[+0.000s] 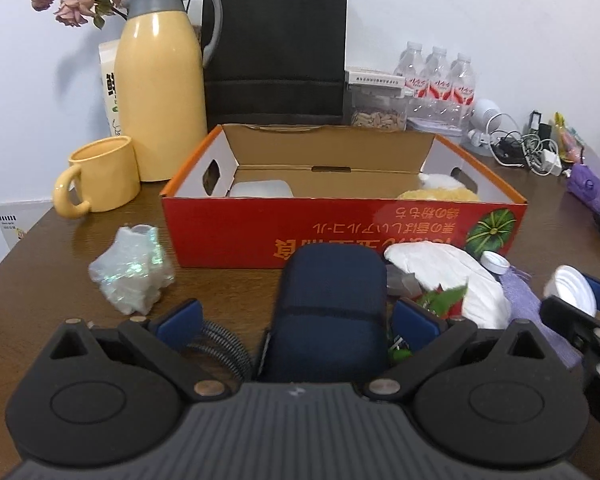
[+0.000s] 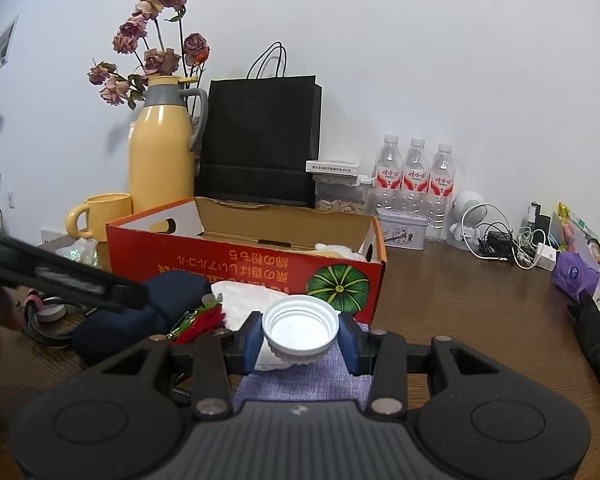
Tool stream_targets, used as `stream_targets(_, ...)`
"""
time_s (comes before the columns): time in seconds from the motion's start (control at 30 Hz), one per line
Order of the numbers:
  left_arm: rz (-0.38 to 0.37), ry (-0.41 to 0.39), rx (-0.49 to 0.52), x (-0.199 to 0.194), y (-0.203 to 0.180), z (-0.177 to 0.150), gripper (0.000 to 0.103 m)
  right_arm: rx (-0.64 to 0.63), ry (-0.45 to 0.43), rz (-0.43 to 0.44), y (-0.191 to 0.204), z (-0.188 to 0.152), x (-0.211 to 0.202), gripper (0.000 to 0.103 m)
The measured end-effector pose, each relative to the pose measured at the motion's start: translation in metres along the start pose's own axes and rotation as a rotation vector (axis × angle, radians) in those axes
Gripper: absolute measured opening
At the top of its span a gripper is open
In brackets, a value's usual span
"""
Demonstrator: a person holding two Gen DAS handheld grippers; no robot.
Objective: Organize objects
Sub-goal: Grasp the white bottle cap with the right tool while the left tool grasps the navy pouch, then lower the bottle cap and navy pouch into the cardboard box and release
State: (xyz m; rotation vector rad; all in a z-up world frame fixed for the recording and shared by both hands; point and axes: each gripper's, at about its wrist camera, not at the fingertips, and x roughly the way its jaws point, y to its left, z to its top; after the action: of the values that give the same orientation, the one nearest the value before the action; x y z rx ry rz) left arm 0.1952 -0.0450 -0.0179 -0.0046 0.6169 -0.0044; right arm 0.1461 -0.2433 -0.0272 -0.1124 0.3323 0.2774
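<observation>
A brown wooden table fills the room's near end, pushed against a pale wall. On it stands a black paper bag, and left of that a tall yellow flask with dried roses behind it. In front of the bag sits an open red cardboard box with a pumpkin printed on its side; something white and something yellow and fluffy lie inside. A yellow mug stands left of the box, beside the flask. Three water bottles line the wall to the right, near a tangle of chargers and cables.

Just in front of the box lies a pile: a dark blue pouch, a white cloth, a purple cloth and an artificial red flower. A crumpled shiny wrapper lies apart on the left.

The left gripper has its jaws wide apart, with the blue pouch between them; whether the pads touch it I cannot tell. The right gripper is clamped on a white bottle cap, held open side up above the purple cloth, near the box's front.
</observation>
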Motion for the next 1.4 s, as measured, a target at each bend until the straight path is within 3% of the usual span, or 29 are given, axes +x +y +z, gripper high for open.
stream_targets(0.47, -0.055, 0.042, -0.044, 0.026, 0.002, -0.009, 0.102, -0.010, -0.004, 0.018, 0.001, -0.002, -0.002, 0.039)
stream_targets(0.63, -0.071, 0.031, -0.045, 0.024, 0.003, -0.011, 0.091, -0.013, -0.004, 0.019, 0.002, -0.002, -0.002, 0.039)
stream_targets(0.7, -0.106, 0.021, -0.050, 0.022, 0.002, -0.012, 0.070, -0.012, -0.005, 0.019, 0.002, -0.002, -0.002, 0.039)
stream_targets(0.8, -0.108, 0.009, -0.038, 0.019, -0.001, -0.015, 0.065, -0.013, -0.005, 0.019, 0.002, -0.003, -0.002, 0.039)
stream_targets(1.4, -0.108, -0.064, -0.069, -0.006, 0.007, -0.012, 0.063, -0.018, -0.009, 0.018, 0.002, -0.004, -0.002, 0.039)
